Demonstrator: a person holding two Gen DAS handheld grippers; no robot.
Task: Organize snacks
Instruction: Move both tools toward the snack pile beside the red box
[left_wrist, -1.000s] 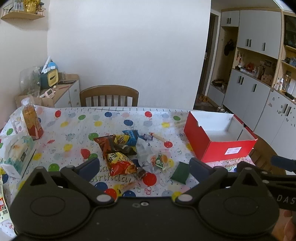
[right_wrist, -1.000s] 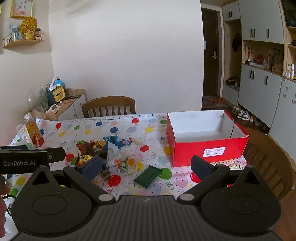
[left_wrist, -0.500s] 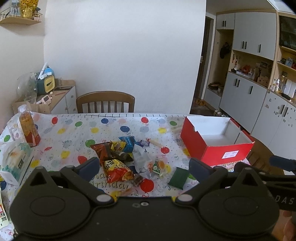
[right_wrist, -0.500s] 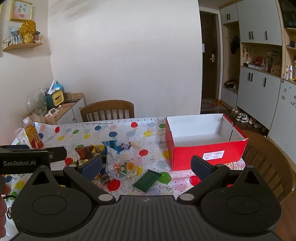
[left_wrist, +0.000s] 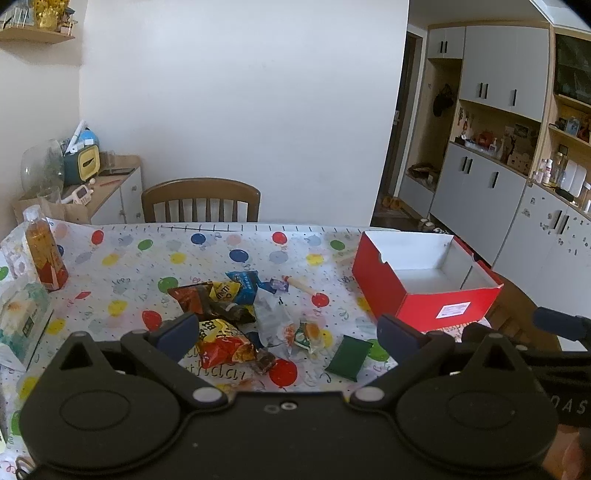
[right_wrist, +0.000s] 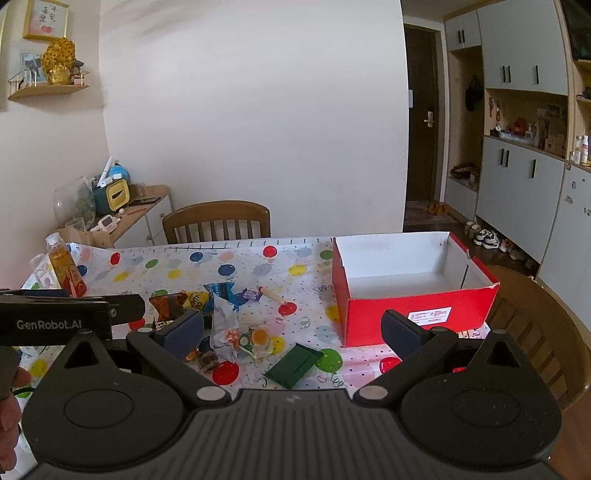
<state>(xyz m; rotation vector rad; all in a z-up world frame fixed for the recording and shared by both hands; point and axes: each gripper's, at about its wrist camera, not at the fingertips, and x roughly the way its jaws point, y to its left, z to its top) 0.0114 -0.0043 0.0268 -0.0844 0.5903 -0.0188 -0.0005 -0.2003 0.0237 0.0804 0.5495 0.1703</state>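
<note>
Your left tool (left_wrist: 286, 334) and right tool (right_wrist: 291, 334) hang released above crinkled foil snack packets (left_wrist: 221, 341); rectangular red cardboard box (right_wrist: 413, 291) sits alongside.

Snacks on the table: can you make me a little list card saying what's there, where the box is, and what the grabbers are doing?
snacks: loose pile on balloon tablecloth
green packet: apart, nearest the box
red box: open, nothing in it, right of pile
drink bottle: upright, far left
left gripper: jaws open, holding nothing
right gripper: jaws open, holding nothing
</note>
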